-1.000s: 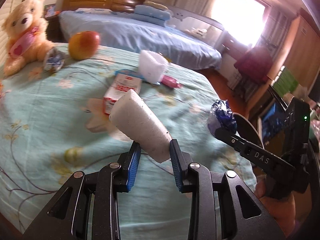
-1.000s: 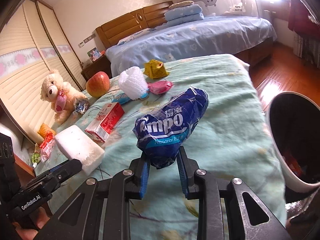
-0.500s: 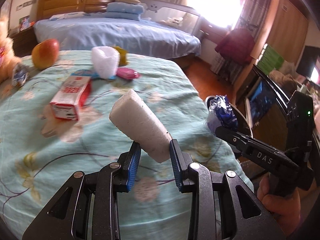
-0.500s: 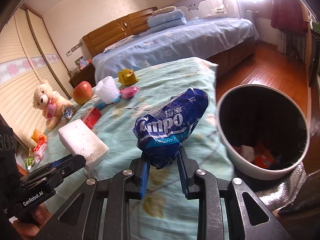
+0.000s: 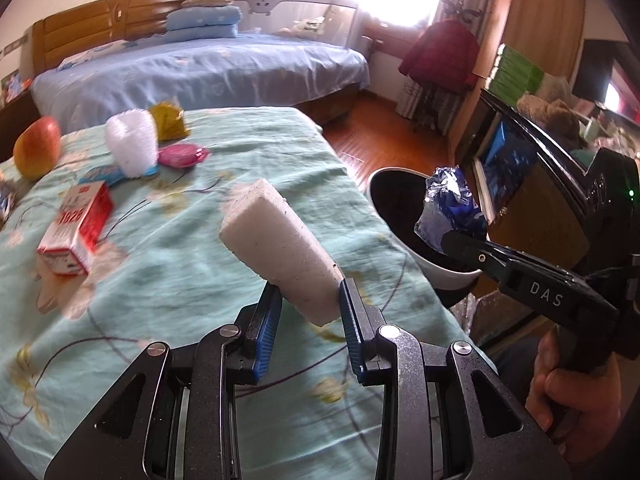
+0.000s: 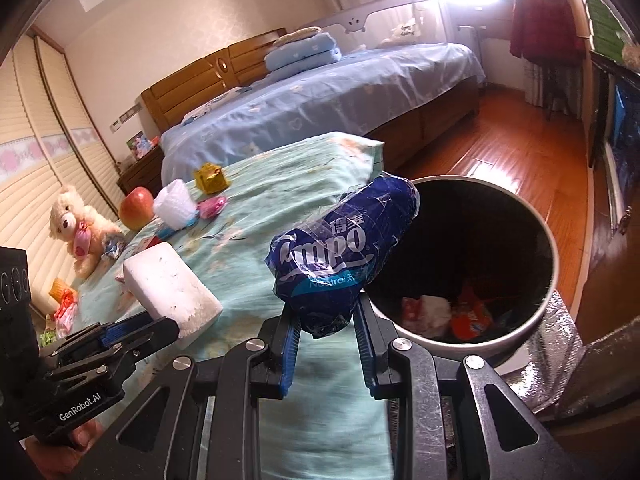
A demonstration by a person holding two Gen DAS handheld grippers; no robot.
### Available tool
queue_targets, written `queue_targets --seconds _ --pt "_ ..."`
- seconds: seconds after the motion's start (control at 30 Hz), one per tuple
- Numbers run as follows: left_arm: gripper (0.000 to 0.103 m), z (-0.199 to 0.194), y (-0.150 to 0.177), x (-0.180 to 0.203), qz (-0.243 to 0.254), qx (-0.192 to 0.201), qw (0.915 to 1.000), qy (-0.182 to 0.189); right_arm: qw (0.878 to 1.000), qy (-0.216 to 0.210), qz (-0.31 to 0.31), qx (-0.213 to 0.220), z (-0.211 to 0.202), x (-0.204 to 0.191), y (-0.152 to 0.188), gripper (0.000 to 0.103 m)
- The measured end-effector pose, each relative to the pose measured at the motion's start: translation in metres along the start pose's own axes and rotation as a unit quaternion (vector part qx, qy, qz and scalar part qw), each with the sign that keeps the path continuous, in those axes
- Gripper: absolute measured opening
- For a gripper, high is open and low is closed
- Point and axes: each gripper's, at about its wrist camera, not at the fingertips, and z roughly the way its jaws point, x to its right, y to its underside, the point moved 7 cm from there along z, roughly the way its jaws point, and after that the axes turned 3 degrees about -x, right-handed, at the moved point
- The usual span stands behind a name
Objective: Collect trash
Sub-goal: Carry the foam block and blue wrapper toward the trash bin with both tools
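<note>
While both hands carry their loads sideways across the bed, the trash bin point(image 6: 472, 264) has come fully into sight, where a second ago only its rim showed at the edge of the right wrist view. The right gripper point(image 6: 326, 336) is closed to a narrow gap on a crumpled blue tissue pack wrapper point(image 6: 344, 252), and the wrapper now hangs at the near rim of the bin, partly over its dark opening. The left gripper point(image 5: 308, 320) is also clamped, to a similar narrow gap, on a white foam block point(image 5: 280, 248), which sticks up and forward from between the blue pads. This block is over the green floral bedsheet point(image 5: 160, 272), beside the bin and not yet above it.

Neither grip has changed in this last second; only the position has. I judge that the carrying step is almost finished for the right hand, and the release into the bin comes next, while the left hand must travel a little more.

Some trash already lies at the bottom of the bin. On the bed I see more things left behind: a red and white carton point(image 5: 76, 232), a white foam net sleeve point(image 5: 132, 148), a pink wrapper point(image 5: 182, 156), a yellow wrapper point(image 5: 170, 122). An apple point(image 5: 38, 152) and a teddy bear point(image 6: 78, 228) are probably not trash.
</note>
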Motion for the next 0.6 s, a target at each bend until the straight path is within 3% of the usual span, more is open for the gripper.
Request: queue_targets --seconds 0.6 --pt "0.029 0.030 -0.021 0.059 0.073 -0.014 0.9971 0.014 0.999 0.023 0.022 -0.006 -0.001 0.054 -0.007 0.026"
